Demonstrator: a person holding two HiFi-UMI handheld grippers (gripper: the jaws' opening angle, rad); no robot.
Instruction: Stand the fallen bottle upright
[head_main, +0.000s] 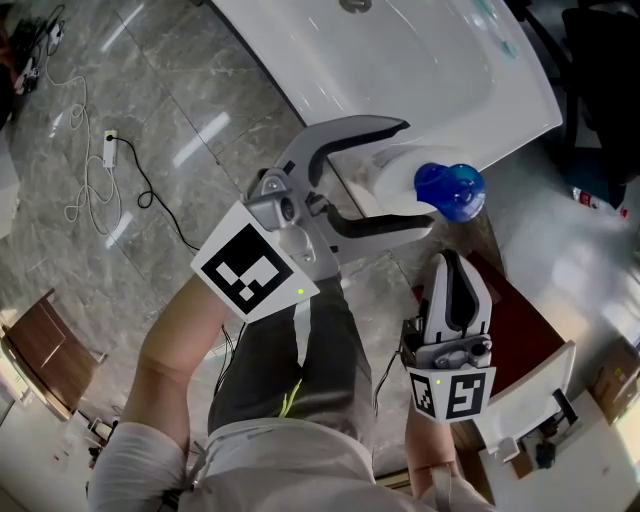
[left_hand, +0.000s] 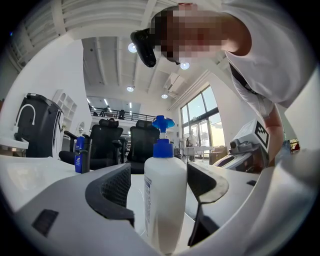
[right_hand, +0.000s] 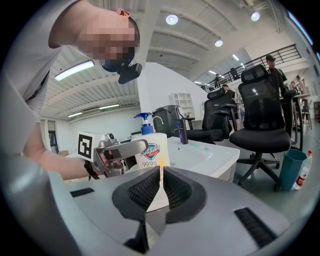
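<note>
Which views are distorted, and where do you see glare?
Left gripper view and right gripper view: fisheye, dark corners, bent lines, glaring ceiling lamps. Head view: bright streaks reflected on the glossy floor; little distortion.

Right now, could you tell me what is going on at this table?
A person holds a claw in each hand at a white table. The left claw sits around a white pump bottle with a blue top, which stands upright on the table. Its jaws are apart with a gap on each side, so they are not gripping it. The right claw is nearby, shut and empty.
</note>
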